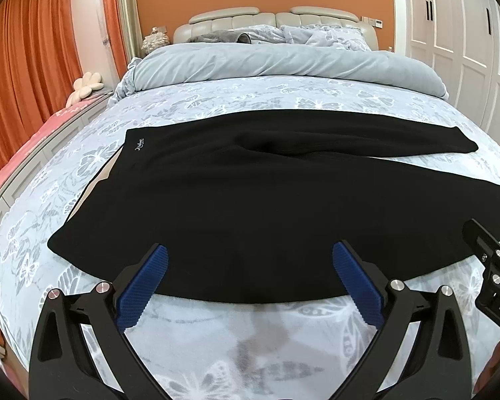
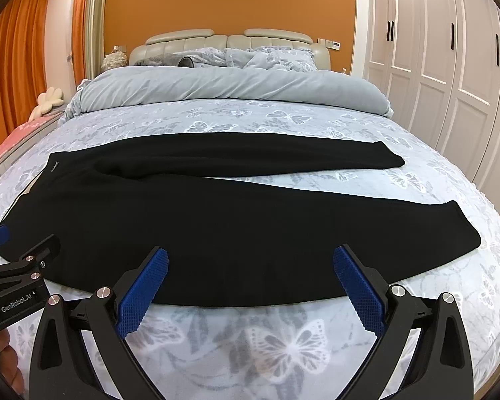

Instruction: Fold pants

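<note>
Black knit pants (image 1: 250,206) lie flat across your butterfly-print bed (image 1: 250,350), legs splayed to the right. Your left gripper (image 1: 250,266) and right gripper (image 2: 250,268) hover at the near hem, fingers apart, gripping nothing.

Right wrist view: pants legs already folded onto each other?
No. The black pants lie flat on the bed with both legs spread apart, bedspread showing between them.
</note>
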The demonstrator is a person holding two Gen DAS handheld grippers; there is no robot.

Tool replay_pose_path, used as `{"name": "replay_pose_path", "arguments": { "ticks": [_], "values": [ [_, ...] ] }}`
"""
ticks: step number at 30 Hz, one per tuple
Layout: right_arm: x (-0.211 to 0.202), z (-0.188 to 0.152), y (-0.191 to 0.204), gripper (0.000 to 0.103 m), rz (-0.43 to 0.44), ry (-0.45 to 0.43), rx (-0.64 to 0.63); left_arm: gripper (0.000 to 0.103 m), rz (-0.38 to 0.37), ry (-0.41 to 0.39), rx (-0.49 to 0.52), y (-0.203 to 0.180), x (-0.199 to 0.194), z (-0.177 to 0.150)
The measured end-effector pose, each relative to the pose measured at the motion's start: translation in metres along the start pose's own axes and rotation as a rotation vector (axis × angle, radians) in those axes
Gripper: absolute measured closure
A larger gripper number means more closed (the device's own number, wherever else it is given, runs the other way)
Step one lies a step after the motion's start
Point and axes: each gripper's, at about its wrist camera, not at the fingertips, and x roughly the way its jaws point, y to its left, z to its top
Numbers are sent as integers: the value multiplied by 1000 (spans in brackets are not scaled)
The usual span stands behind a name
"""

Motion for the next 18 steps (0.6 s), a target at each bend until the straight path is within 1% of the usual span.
{"name": "replay_pose_path", "arguments": {
  "ticks": [18],
  "values": [
    [0, -1, 1, 5, 0, 1, -2, 5, 4, 9, 8, -3, 2, -3]
  ]
}}
